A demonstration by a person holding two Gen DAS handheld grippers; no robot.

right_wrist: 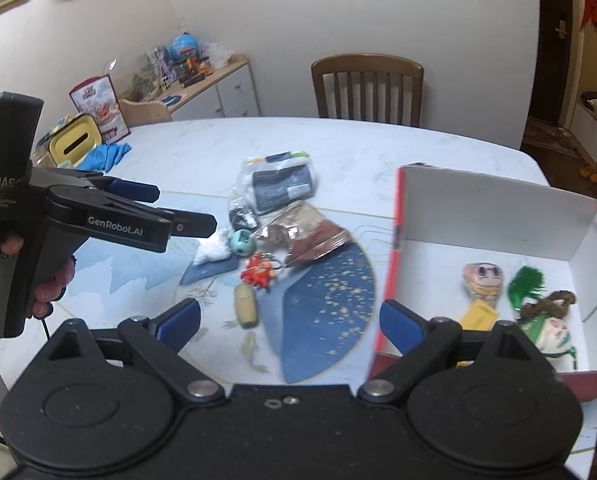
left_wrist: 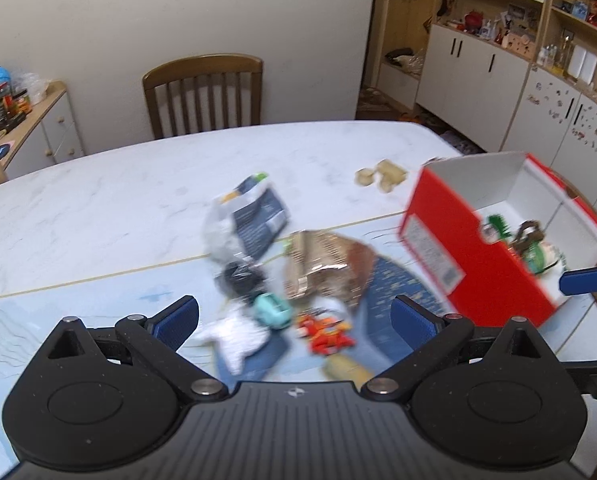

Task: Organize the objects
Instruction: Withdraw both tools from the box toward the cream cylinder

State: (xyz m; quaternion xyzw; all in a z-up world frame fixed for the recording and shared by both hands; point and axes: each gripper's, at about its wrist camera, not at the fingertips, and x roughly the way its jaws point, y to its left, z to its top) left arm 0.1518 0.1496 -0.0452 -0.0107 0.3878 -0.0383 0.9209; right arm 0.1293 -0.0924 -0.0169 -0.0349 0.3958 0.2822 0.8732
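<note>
a: how do the grippers stand?
b: left gripper [left_wrist: 294, 320] is spread wide with nothing between its pads, above the small toys. right gripper [right_wrist: 289, 320] is wide too, empty.
a: and the things to sort?
b: red crab charm [right_wrist: 259, 273], teal ball [right_wrist: 242, 241] and foil bag [right_wrist: 306, 236] lie mid-table; the red box [right_wrist: 498, 240] sits at three o'clock of them, a green tassel [right_wrist: 525, 282] inside.
</note>
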